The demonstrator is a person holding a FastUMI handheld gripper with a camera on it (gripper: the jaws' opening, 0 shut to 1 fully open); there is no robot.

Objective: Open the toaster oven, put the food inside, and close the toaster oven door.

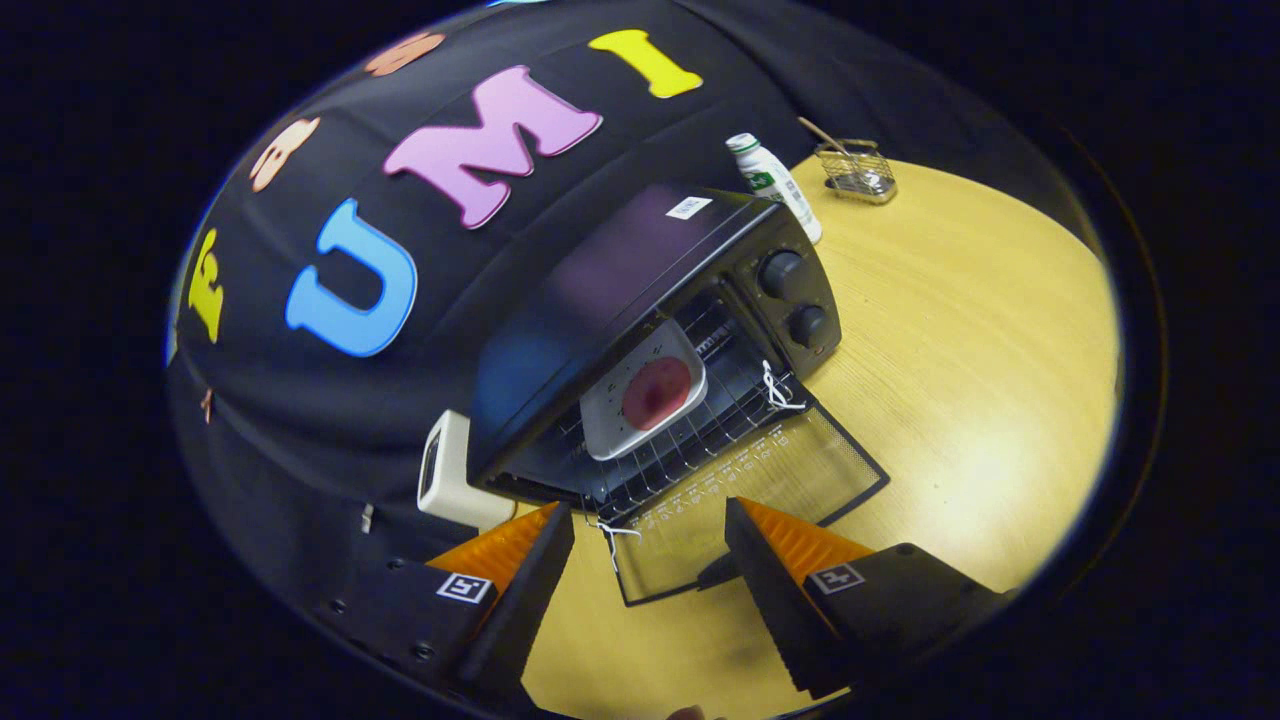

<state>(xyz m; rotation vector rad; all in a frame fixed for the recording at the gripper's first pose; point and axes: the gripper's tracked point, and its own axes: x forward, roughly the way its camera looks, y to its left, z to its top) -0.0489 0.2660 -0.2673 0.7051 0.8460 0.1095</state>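
On the wooden table (pixel 960 330), seen from the gripper view, a black toaster oven (pixel 650 320) stands against the booth's black cloth wall with its door (pixel 745 500) swung fully down, lying flat on the tabletop. Inside the oven, on the wire rack (pixel 700 430), rests a white plate (pixel 640 390) carrying a round reddish piece of food (pixel 657 392). White string loops (pixel 778 388) are tied at the rack's front corners. Two black knobs (pixel 795 298) sit one above the other on the oven's control panel. Beside the oven's far end stands a white bottle with a green label (pixel 775 185), upright against the oven's side; beyond it, well apart, sits a small wire basket (pixel 856 172) with a stick-like handle. A pale box-shaped device (pixel 450 470) is just beside the oven's near end, by the cloth.

Gripper (pixel 650 525): its fingers stand apart, empty, with the free edge of the lowered door lying between and just ahead of them; neither finger clearly presses on the door. One fingertip lies near the string at the door's corner, the other overlaps the door's glass.
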